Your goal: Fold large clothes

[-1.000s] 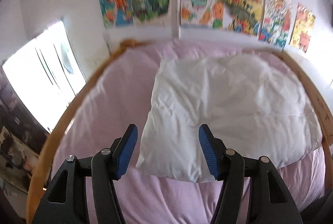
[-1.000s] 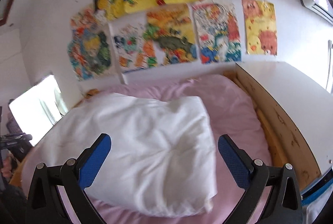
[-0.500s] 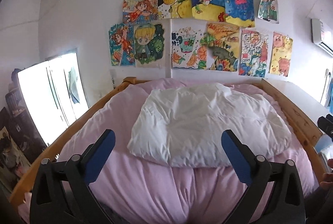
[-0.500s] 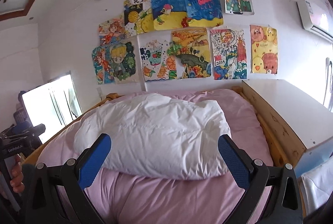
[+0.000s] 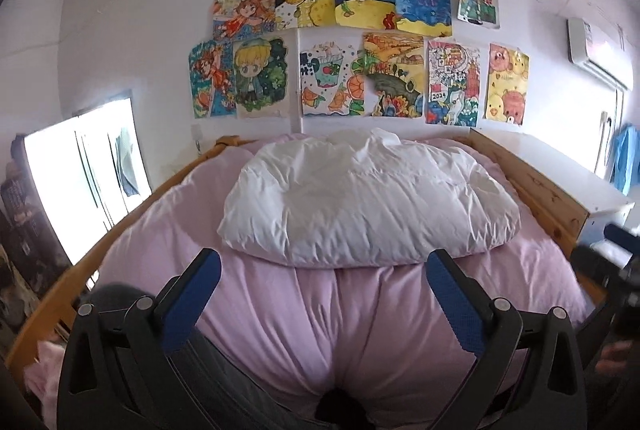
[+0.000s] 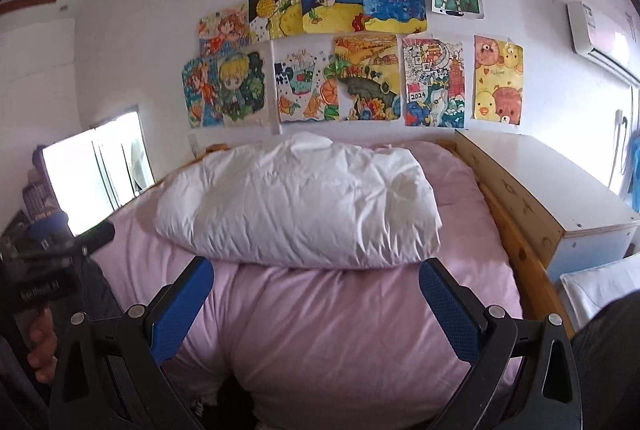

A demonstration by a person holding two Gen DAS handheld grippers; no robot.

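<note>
**Folded white garment lies on the bed, both grippers empty**

Left wrist view: The left gripper (image 5: 323, 278) fills the bottom of the frame, its jaws having just swung wide, with nothing between the blue textured pads (image 5: 191, 296). Above them, in the middle of the frame, the white garment (image 5: 368, 198) lies as a plump, rounded bundle on the pink quilt (image 5: 352, 330). It looks like padded, puffy outerwear: crinkled thin shell, soft filling, faint stitch lines. I judge it light for its bulk, springy and rather slick, so a fold would tend to puff back open. The best hold is probably a pinch on a thin edge or corner, such as the near left corner just above the left pad, not the thick middle. The quilt below is soft and billowy, giving little firm backing. A wooden bed frame (image 5: 548, 190) runs along the right, bright drawings (image 5: 360, 42) cover the wall at the top, and the right gripper's black body shows blurred at the right edge.

Right wrist view: The right gripper (image 6: 316, 290) sits at the bottom, jaws spread wide and empty. The garment occupies centre frame, shifted left, its near edge just above the pads, its right end thick and rounded. A white cabinet (image 6: 560, 182) stands at the right beside the frame. The left gripper, held in a hand (image 6: 40, 350), shows at the lower left edge.
</note>
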